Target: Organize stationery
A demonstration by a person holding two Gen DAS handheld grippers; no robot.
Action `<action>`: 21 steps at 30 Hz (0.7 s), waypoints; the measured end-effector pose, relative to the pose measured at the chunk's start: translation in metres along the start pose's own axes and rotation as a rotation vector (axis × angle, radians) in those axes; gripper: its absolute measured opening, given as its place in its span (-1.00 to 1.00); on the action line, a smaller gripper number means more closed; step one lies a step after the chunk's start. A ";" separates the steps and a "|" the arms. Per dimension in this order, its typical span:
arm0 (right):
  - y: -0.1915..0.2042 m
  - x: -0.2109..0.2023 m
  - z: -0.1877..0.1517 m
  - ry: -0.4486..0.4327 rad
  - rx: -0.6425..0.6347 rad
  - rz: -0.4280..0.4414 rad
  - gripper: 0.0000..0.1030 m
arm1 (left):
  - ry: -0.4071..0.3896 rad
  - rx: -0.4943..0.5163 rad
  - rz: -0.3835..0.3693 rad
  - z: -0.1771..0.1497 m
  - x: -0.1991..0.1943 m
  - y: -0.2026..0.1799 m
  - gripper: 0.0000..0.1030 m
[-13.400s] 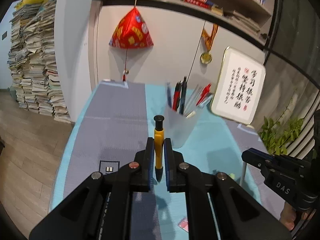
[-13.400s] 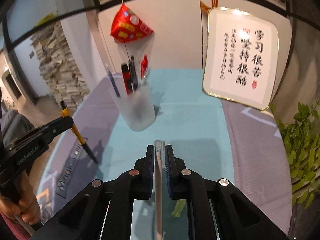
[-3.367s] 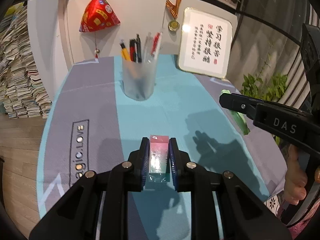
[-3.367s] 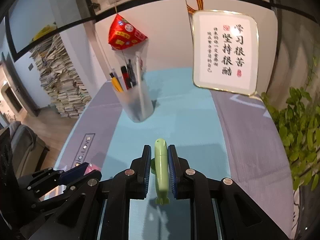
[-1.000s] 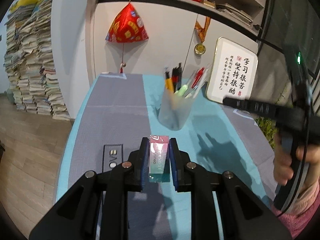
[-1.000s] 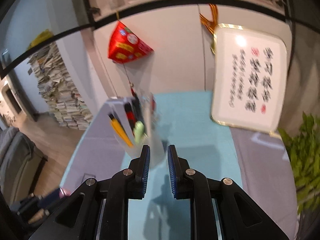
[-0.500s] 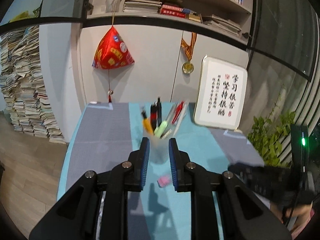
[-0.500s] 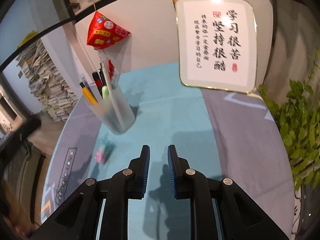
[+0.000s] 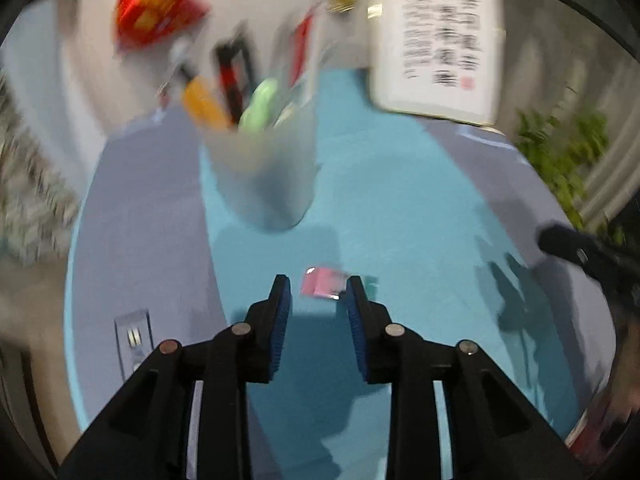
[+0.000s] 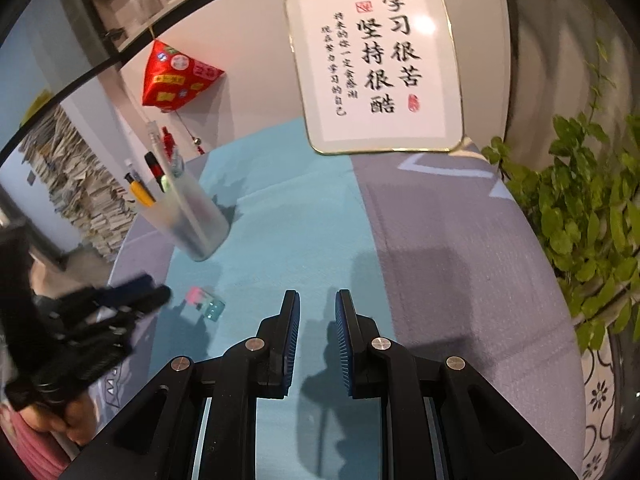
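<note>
A frosted pen cup (image 9: 264,172) holds several pens, a yellow one and a green one among them; it also shows in the right wrist view (image 10: 192,216). A pink and teal eraser (image 9: 324,283) lies on the teal mat just ahead of my left gripper (image 9: 319,292), which is open and empty; this view is blurred. The eraser also shows in the right wrist view (image 10: 205,301), with the left gripper (image 10: 132,292) beside it. My right gripper (image 10: 317,304) is open and empty over the mat, to the right of the eraser.
A framed calligraphy board (image 10: 376,60) leans against the back wall. A red hanging ornament (image 10: 176,76) is at the back left. A potted plant (image 10: 592,216) stands at the right edge of the grey and teal mat (image 10: 440,240).
The left gripper has dropped toward the table and closer to the cup and eraser, moving fast. The right gripper has shifted a little right. Both stay open.
</note>
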State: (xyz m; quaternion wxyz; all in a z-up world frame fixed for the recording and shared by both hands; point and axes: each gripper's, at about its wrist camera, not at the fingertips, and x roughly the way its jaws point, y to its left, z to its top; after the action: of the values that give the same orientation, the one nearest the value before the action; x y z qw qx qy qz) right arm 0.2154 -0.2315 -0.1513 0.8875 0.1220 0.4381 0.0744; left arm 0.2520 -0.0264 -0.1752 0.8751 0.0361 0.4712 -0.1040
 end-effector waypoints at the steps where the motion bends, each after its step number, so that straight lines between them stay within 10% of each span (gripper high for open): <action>1: -0.001 0.001 -0.001 0.003 0.003 0.001 -0.65 | 0.004 -0.052 0.005 0.000 0.001 0.001 -0.48; 12: -0.004 0.008 -0.010 0.027 0.015 0.038 -0.65 | 0.183 -0.470 0.075 0.020 0.035 0.003 -0.29; 21: -0.013 0.011 -0.015 0.037 0.034 0.052 -0.65 | 0.166 -0.517 0.132 0.025 0.031 0.001 -0.60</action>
State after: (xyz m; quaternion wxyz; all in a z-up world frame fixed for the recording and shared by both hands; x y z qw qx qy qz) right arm 0.2108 -0.2391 -0.1721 0.8749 0.1468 0.4523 0.0921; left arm 0.2891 -0.0344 -0.1874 0.8187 -0.1491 0.5487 0.0804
